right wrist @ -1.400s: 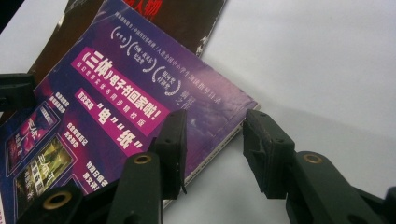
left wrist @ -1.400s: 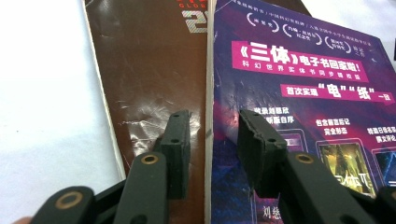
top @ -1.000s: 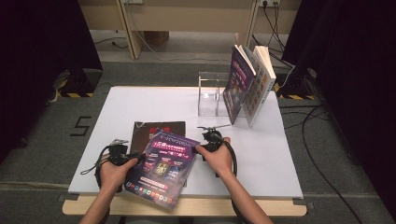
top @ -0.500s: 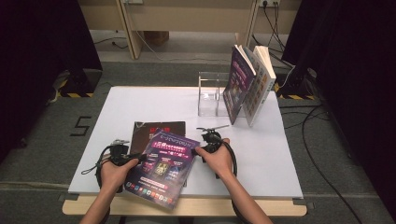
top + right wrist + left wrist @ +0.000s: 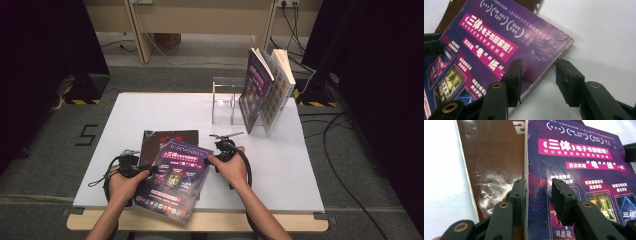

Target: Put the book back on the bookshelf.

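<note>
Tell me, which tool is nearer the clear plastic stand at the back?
Right. The right tool sits just in front of the clear plastic stand; the left tool is farther off, at the purple book's opposite edge.

Four books: two lie flat, a purple-covered paperback (image 5: 174,180) over a dark brown glossy one (image 5: 162,141); two stand leaning, purple (image 5: 254,90) and pale (image 5: 276,91). One clear acrylic stand (image 5: 223,100). Two black grippers (image 5: 151,170) (image 5: 212,158).
</note>
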The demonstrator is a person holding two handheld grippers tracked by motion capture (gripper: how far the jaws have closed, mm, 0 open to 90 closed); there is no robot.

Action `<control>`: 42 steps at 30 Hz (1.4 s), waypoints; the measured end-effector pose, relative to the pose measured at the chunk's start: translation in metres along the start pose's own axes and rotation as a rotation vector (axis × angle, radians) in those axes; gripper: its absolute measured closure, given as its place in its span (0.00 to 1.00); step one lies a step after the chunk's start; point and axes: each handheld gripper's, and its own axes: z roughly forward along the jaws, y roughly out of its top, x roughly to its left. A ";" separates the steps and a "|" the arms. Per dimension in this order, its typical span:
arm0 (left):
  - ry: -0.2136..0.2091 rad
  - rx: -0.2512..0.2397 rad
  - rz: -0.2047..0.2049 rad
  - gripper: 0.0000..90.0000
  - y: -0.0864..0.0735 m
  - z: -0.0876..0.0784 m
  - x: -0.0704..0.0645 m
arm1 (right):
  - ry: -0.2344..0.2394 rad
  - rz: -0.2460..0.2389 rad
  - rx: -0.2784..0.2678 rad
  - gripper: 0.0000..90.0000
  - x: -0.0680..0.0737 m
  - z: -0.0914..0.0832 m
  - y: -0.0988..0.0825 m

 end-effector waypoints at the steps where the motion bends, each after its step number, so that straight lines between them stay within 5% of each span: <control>1: 0.000 0.002 0.001 0.71 0.000 0.000 0.000 | -0.001 -0.005 -0.006 0.63 0.000 0.001 0.001; 21: -0.032 0.064 0.028 0.72 -0.006 -0.002 -0.019 | -0.078 -0.013 -0.027 0.61 -0.001 0.017 0.032; 42: -0.025 0.071 0.046 0.71 -0.006 -0.002 -0.021 | -0.091 -0.017 -0.019 0.58 -0.010 0.030 0.064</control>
